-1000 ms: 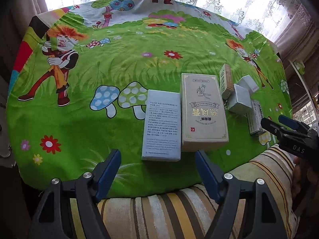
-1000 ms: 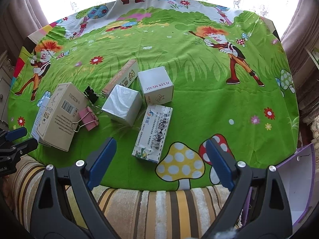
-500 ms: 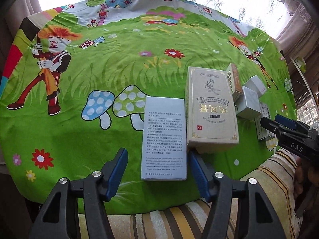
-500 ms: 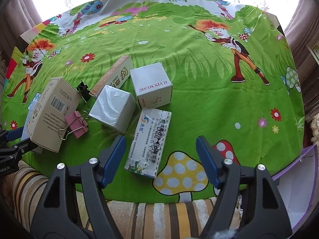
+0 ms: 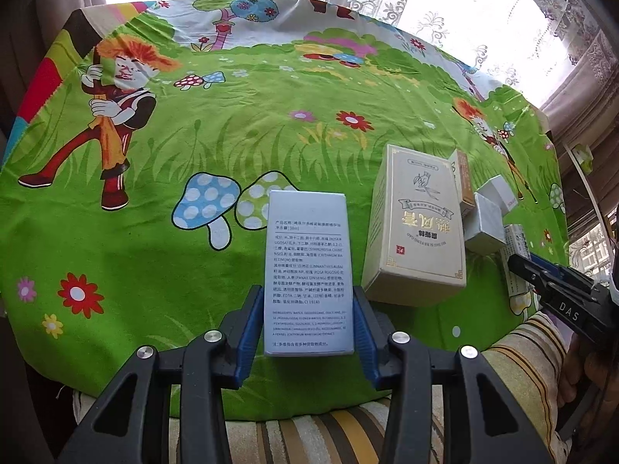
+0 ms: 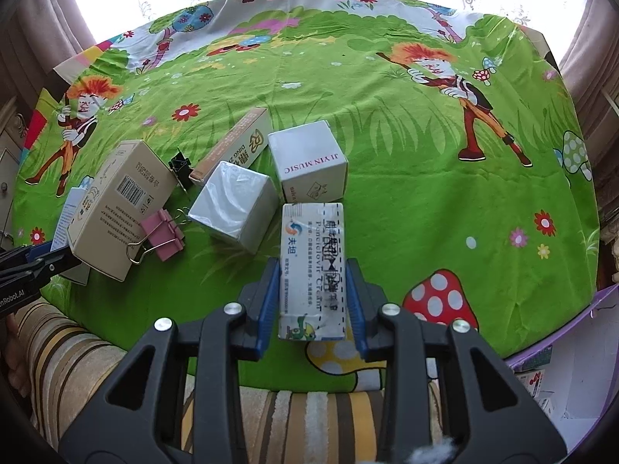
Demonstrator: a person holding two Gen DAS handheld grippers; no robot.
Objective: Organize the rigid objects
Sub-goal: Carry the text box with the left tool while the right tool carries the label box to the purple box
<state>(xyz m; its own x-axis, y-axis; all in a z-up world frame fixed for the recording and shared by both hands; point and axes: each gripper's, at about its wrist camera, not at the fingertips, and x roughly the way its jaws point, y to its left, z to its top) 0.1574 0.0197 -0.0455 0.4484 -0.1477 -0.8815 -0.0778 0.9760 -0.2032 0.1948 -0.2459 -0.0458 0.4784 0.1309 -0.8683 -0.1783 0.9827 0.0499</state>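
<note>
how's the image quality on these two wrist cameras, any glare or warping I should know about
Left wrist view: the window behind the table is blown out white, and fisheye bends the tablecloth edges; print on the pale blue box stays sharp. Right wrist view: same backlight glare and curvature, with a shiny patch on the silver cube box.

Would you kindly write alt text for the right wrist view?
The right gripper is shut on a white medicine box over a green cartoon tablecloth. Beyond it sit a silver cube, a white cube, a tan box and a pink binder clip.
</note>
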